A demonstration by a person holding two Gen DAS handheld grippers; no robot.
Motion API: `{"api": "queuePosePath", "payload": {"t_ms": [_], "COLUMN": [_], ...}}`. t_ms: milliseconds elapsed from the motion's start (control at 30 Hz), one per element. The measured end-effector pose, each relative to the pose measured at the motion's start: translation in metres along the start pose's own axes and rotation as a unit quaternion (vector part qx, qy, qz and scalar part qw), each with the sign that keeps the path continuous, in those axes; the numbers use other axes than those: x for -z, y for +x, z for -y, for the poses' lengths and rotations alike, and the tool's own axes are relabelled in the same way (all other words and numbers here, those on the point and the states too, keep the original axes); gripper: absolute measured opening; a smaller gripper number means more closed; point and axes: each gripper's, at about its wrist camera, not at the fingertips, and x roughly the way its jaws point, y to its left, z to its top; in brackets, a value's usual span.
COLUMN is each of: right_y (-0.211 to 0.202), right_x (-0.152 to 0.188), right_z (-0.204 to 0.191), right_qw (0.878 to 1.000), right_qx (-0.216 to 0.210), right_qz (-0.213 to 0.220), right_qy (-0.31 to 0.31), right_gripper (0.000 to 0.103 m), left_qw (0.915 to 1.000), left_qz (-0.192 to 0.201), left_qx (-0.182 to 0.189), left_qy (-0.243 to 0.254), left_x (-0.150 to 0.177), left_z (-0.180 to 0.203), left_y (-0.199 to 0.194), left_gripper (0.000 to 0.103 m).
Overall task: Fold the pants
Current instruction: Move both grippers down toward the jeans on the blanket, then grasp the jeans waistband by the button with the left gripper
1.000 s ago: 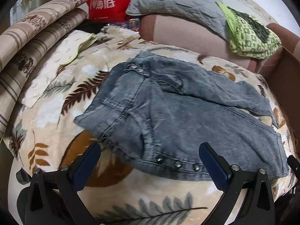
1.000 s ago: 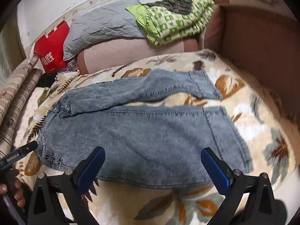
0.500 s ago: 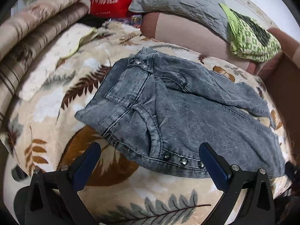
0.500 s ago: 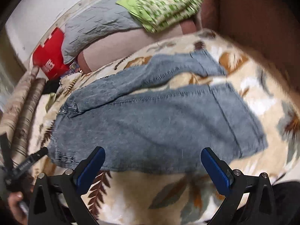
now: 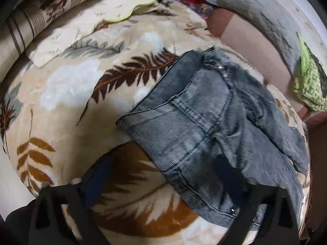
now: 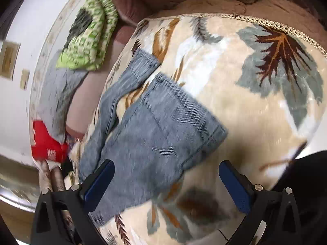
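Observation:
Grey-blue denim pants (image 5: pixel 206 130) lie spread on a leaf-patterned blanket (image 5: pixel 81 94). In the left wrist view I see the waistband end with its snaps. My left gripper (image 5: pixel 163 183) is open, low over the waistband, its fingers blurred and dark. In the right wrist view the pants (image 6: pixel 155 143) show their leg hems, one leg lying apart toward the far side. My right gripper (image 6: pixel 166 185) is open just above the near leg's hem end, holding nothing.
A striped rolled quilt (image 5: pixel 47 6) lies at the left. A grey pillow (image 5: pixel 255 10), a red bag (image 6: pixel 45 143) and a green patterned cloth (image 6: pixel 90 30) lie along the far side. The blanket's trimmed edge (image 6: pixel 286 28) and a brown surface lie beyond it.
Both grippers have swung and dropped closer to the pants. The left now sits over the waistband corner, the right has rotated toward the leg hems. Both views are motion-blurred.

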Motion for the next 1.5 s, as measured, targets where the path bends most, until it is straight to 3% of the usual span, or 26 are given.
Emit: {"api": "queuePosePath", "payload": {"t_ms": [67,100,133,200,267,433,500,733,833,900,933,1033,1067,1167,1200,1233,1300,1400,1500], "right_y": [0.005,0.006,0.007,0.009,0.01,0.018,0.019,-0.013,-0.032,-0.039,-0.033,-0.007,-0.006,-0.031,-0.04,-0.052,-0.06,-0.043,-0.007], "right_x": [-0.009,-0.011,-0.015,-0.021,-0.026,-0.029,-0.03,-0.042,-0.042,-0.043,-0.046,-0.051,-0.05,-0.049,-0.05,-0.052,-0.051,-0.047,-0.045], "right_z": [0.007,0.009,0.009,0.008,0.006,0.007,0.003,-0.039,-0.052,-0.044,-0.031,-0.001,0.007,0.009,0.005,-0.005,-0.026,-0.045,-0.025], "right_qw": [1.0,1.0,0.999,0.999,1.0,1.0,1.0,0.995,0.99,0.987,0.988,0.981,0.98,0.982,0.983,0.984,0.986,0.988,0.991], "right_qx": [-0.004,-0.008,-0.009,-0.003,0.006,0.022,0.024,0.029,0.035,0.056,0.075,0.16,0.169,0.158,0.149,0.126,0.078,0.008,0.025], "right_qz": [-0.003,-0.001,0.004,0.004,0.004,-0.007,-0.011,0.02,0.045,0.059,0.051,-0.002,-0.008,0.031,0.045,0.062,0.066,0.018,-0.039], "right_qy": [0.026,0.03,0.031,0.035,0.025,0.009,-0.006,-0.098,-0.13,-0.135,-0.124,-0.105,-0.105,-0.102,-0.102,-0.107,-0.13,-0.154,-0.124], "right_gripper": [0.099,0.098,0.094,0.082,0.049,0.038,0.026,0.019,0.019,0.02,0.024,0.07,0.07,0.07,0.07,0.071,0.076,0.079,0.079], "left_qw": [0.9999,0.9999,0.9999,0.9997,0.9995,0.9997,0.9998,0.9946,0.9919,0.9927,0.9949,0.9984,0.9987,0.9957,0.9942,0.9921,0.988,0.9859,0.9893], "left_qz": [0.015,0.013,0.006,0.003,-0.001,-0.005,-0.004,0.103,0.125,0.12,0.1,0.043,0.039,0.077,0.094,0.115,0.144,0.136,0.088], "left_qx": [-0.006,0.0,0.01,0.008,0.009,0.006,0.004,0.007,0.019,0.013,0.005,-0.033,-0.033,-0.053,-0.051,-0.045,-0.027,-0.001,0.027], "left_qy": [-0.001,-0.003,-0.01,-0.021,-0.029,-0.022,-0.019,0.0,-0.002,0.001,0.007,0.017,0.0,0.001,0.01,0.022,0.05,0.098,0.113], "left_x": [-0.004,-0.006,-0.01,-0.014,-0.018,-0.023,-0.026,-0.015,0.009,0.022,0.032,0.041,0.041,0.033,0.031,0.028,0.022,0.019,0.018], "left_z": [0.001,0.002,0.002,0.001,0.0,0.002,0.004,0.015,0.01,0.009,0.006,-0.001,-0.01,-0.01,-0.006,0.002,0.022,0.052,0.064], "left_y": [-0.001,0.0,0.004,0.008,0.01,0.013,0.011,-0.063,-0.095,-0.096,-0.088,-0.057,-0.057,-0.076,-0.084,-0.094,-0.108,-0.103,-0.067], "left_gripper": [0.07,0.053,0.042,0.036,0.031,0.009,0.006,0.005,0.005,0.005,0.005,0.008,0.008,0.024,0.036,0.049,0.06,0.061,0.067]}}
